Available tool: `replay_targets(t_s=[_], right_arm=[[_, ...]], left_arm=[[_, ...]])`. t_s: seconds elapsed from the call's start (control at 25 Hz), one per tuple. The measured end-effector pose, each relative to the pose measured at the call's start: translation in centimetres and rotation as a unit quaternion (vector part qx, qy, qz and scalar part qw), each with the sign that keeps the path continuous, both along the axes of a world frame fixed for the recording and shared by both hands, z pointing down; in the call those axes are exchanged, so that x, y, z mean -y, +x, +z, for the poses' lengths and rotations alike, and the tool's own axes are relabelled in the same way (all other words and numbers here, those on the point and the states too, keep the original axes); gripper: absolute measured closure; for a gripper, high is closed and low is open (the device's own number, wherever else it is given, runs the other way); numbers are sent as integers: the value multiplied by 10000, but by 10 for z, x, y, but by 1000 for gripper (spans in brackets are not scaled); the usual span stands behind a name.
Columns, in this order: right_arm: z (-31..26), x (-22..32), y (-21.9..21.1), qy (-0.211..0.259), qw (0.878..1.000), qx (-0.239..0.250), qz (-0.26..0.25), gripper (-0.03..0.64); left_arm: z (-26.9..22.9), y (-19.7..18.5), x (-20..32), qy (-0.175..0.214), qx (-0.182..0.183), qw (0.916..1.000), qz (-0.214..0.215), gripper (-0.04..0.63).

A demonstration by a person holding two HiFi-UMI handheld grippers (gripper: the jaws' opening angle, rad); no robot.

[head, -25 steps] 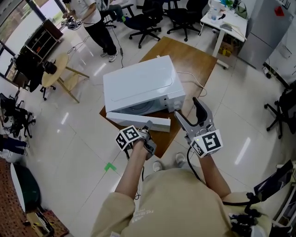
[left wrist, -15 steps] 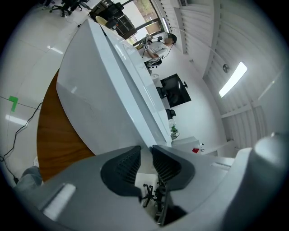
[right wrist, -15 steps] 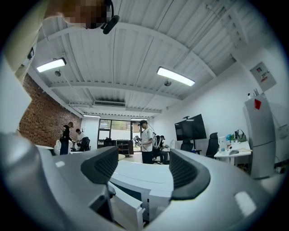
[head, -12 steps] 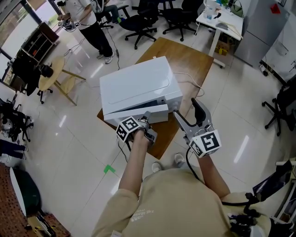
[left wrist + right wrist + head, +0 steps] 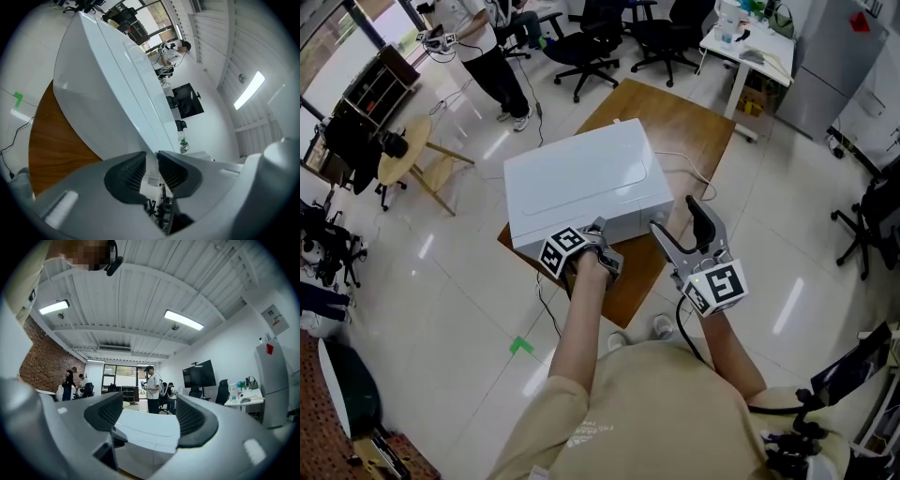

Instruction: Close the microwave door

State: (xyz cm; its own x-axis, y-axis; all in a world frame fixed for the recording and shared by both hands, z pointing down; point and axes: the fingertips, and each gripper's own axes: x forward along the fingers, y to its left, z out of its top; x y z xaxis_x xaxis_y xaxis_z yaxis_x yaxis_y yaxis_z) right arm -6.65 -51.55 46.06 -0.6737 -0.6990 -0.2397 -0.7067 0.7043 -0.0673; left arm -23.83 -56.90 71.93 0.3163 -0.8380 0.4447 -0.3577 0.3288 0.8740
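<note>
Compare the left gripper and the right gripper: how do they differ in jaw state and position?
The left gripper has its jaws nearly together; the right gripper has its jaws wide apart. The left gripper sits at the microwave's front; the right gripper hangs beside it. Both hold nothing.

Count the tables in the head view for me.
3. The brown wooden table sits under the microwave. A small round wooden table stands at the left, and a white desk at the top right. More may be hidden outside the frame.
</note>
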Motion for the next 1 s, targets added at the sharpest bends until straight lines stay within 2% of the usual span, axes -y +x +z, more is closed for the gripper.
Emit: replay_targets(t_s=[0.16,0.28,0.32,0.4,0.48,0.56,0.68,0.84,0.92,1.0], right_arm=[[1,-9,-12,36,9999,-24,-138,275],[4,-27,-24,76,9996,-19,-271,276],[6,-34,-27,82,9995,-9,-296,276],[10,-45,-31,90,9994,20,-325,276],[11,-53,-34,102,9993,51,-348,275],[11,-60,-36,116,9992,72,-370,276],[14,-68,-38,142,9989,88,-428,276],[16,-73,-38,134,9987,86,-490,275],[17,-74,-38,138,9986,97,-506,276],[18,-73,-39,131,9986,101,-501,276]], left_arm=[[3,3,-5,161,14,9999,-26,508],[-2,4,-21,433,230,9988,7,527],[-8,4,-28,633,260,9976,72,557],[-27,0,-40,1132,300,9929,220,563],[-56,-12,-50,1651,555,9842,312,558],[-91,-32,-61,2140,1136,9697,305,530],[-131,-63,-83,2614,2174,9402,193,483],[-168,-75,-107,3050,2898,9066,332,409],[-186,-75,-118,3272,3483,8778,334,364],[-202,-74,-129,3448,4159,8411,277,326]])
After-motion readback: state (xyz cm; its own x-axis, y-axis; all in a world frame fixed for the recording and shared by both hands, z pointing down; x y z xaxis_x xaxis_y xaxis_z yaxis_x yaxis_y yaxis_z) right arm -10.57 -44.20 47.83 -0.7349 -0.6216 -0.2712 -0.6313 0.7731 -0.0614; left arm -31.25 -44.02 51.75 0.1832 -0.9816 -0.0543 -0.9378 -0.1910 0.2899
